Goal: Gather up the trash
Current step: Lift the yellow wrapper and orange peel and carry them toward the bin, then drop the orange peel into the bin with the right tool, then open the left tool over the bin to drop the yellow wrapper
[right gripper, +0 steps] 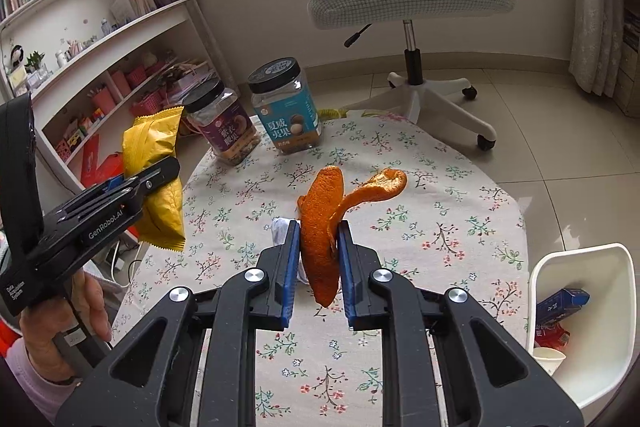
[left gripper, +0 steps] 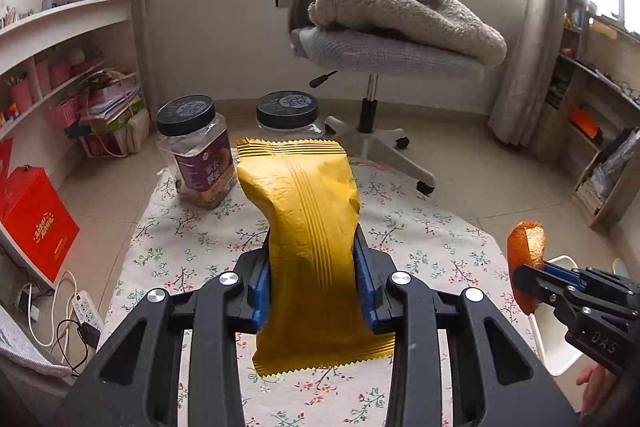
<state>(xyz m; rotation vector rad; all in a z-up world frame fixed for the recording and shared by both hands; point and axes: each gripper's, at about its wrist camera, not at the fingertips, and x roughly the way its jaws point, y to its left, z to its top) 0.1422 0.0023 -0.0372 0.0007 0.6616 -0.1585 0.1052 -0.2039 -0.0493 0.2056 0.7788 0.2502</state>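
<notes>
We hold a crinkled yellow foil snack wrapper in our left jaws and curled orange peel in our right; the white plastic bin, lower right beside the bench, already holds trash, both pieces undropped.

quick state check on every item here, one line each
left hand-held gripper: shut on yellow snack packet, lifted off the table
right hand-held gripper: shut on orange peel, held above the table
purple-label jar: upright, lid on
blue-label jar: upright, lid on
white bin: open, holding some trash
</notes>
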